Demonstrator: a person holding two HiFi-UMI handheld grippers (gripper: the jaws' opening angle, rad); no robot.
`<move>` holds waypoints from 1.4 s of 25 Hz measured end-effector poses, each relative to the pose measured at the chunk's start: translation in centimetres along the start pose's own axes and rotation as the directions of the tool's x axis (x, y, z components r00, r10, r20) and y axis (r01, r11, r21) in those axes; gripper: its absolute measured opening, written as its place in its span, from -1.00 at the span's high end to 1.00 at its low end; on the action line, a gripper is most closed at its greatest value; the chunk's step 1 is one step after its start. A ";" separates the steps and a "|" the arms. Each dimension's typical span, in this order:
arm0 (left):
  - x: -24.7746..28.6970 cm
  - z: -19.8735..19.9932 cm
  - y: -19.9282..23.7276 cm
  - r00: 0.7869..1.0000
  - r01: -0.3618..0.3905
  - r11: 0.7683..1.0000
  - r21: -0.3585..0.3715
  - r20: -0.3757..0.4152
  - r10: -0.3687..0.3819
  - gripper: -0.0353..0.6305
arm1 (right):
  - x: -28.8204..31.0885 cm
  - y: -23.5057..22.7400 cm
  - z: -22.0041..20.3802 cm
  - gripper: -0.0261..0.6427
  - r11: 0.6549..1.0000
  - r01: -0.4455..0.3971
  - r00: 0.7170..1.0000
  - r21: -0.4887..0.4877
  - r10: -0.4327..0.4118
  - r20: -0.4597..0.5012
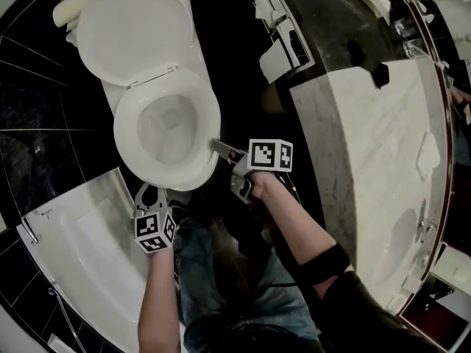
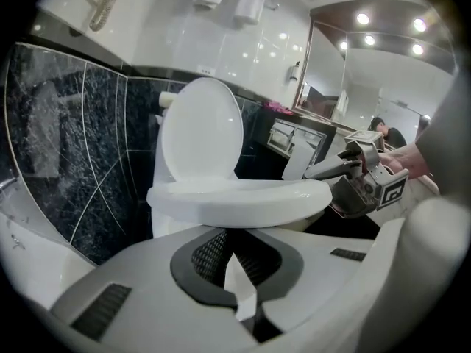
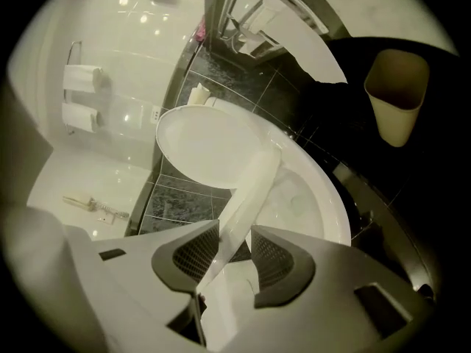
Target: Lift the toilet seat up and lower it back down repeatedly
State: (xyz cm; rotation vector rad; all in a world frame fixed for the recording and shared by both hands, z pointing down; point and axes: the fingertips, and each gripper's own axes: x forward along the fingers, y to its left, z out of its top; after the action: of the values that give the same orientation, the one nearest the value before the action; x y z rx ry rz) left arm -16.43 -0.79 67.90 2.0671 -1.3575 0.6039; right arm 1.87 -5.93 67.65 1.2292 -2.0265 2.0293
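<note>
1. Right gripper (image 1: 219, 147) meets the seat (image 1: 125, 134) at its right edge, centre of the head view; left gripper (image 1: 149, 192) sits below its front.
2. Left gripper view: jaws apart, seat flat above them.
3. Right gripper view: jaws apart around the seat's edge.

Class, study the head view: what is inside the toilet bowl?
Only smooth white porcelain shows inside the bowl; no object is visible there. The seat covers the bowl's rim, so anything beneath it is hidden.
</note>
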 end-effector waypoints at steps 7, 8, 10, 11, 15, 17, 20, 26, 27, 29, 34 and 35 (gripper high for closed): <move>0.6 6.6 0.3 0.999 0.014 1.000 -0.003 0.047 -0.014 0.94 | -3.9 6.0 4.3 0.53 0.965 0.080 0.993 -0.251 -0.055 0.106; 0.7 7.6 0.4 0.999 0.018 1.000 0.001 0.049 -0.018 0.94 | -4.4 7.3 5.0 0.64 0.949 0.098 0.990 -0.298 -0.062 0.130; 0.8 9.4 0.6 0.998 0.028 1.000 0.011 0.048 -0.028 0.94 | -5.2 9.7 6.6 0.79 0.903 0.158 0.979 -0.399 -0.092 0.180; 0.8 10.3 0.7 0.998 0.034 0.999 0.017 0.048 -0.035 0.94 | -5.5 11.1 7.3 0.83 0.871 0.191 0.973 -0.453 -0.107 0.206; 1.1 13.5 1.4 0.996 0.062 0.997 0.042 0.059 -0.064 0.94 | -5.7 16.8 9.3 0.88 0.702 0.295 0.947 -0.649 -0.126 0.294; 1.4 15.0 1.8 0.995 0.076 0.995 0.058 0.059 -0.079 0.94 | -5.6 19.5 10.1 0.88 0.621 0.345 0.930 -0.704 -0.127 0.344; 2.4 16.9 2.3 0.994 0.099 0.990 0.097 0.045 -0.104 0.94 | -5.6 22.7 11.2 0.88 0.549 0.407 0.902 -0.730 -0.114 0.416; 4.0 20.1 3.6 0.995 0.080 0.977 0.197 0.045 -0.090 0.94 | -4.7 26.4 14.0 0.88 0.447 0.443 0.881 -0.777 -0.056 0.470; 4.1 21.0 3.7 0.995 0.070 0.976 0.208 0.054 -0.083 0.94 | -4.5 27.0 14.9 0.88 0.444 0.436 0.883 -0.783 -0.041 0.468; 4.5 22.7 4.0 0.995 0.056 0.973 0.225 0.065 -0.072 0.94 | -4.4 28.1 16.7 0.87 0.452 0.424 0.882 -0.785 -0.009 0.471; 6.8 27.5 5.9 0.993 -0.012 0.978 0.207 0.115 -0.012 0.94 | -2.5 30.4 21.8 0.87 0.424 0.381 0.894 -0.822 0.060 0.445; 7.3 28.3 6.3 0.993 -0.031 0.978 0.204 0.120 0.006 0.94 | -2.1 30.6 22.6 0.87 0.418 0.367 0.899 -0.831 0.069 0.433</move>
State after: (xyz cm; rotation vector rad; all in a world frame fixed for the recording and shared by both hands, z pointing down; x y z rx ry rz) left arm -18.04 -26.95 53.58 2.2897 -1.4341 0.6634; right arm -1.53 -28.94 37.44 1.4669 -2.4279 0.2998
